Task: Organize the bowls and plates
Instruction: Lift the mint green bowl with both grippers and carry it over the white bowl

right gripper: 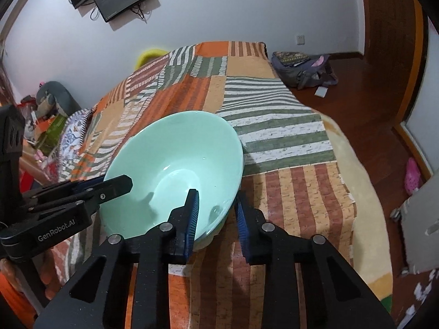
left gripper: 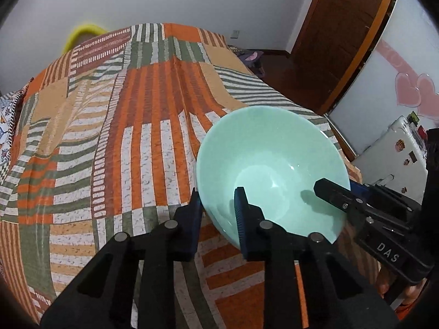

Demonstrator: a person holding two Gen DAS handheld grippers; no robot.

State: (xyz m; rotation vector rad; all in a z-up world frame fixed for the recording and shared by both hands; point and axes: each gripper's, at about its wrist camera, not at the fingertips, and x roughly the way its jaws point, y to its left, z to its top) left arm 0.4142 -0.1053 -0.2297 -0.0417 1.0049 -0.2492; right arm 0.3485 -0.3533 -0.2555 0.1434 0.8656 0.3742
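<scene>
A mint green bowl (left gripper: 270, 164) is held tilted above the striped patchwork cloth (left gripper: 123, 126). My left gripper (left gripper: 218, 208) straddles its near left rim, one finger inside and one outside, shut on the rim. My right gripper (right gripper: 216, 213) straddles the bowl's (right gripper: 175, 164) near right rim the same way, shut on it. Each gripper shows in the other's view: the right gripper (left gripper: 337, 194) at the bowl's right side, the left gripper (right gripper: 109, 189) at its left side. No plates are in view.
The cloth (right gripper: 274, 126) covers a table or bed with its right edge near a wooden floor (right gripper: 378, 115). A backpack (right gripper: 301, 68) lies on the floor. A wooden door (left gripper: 337, 35) and a white fridge (left gripper: 389, 150) stand at the right. A yellow object (left gripper: 79, 31) sits behind the far edge.
</scene>
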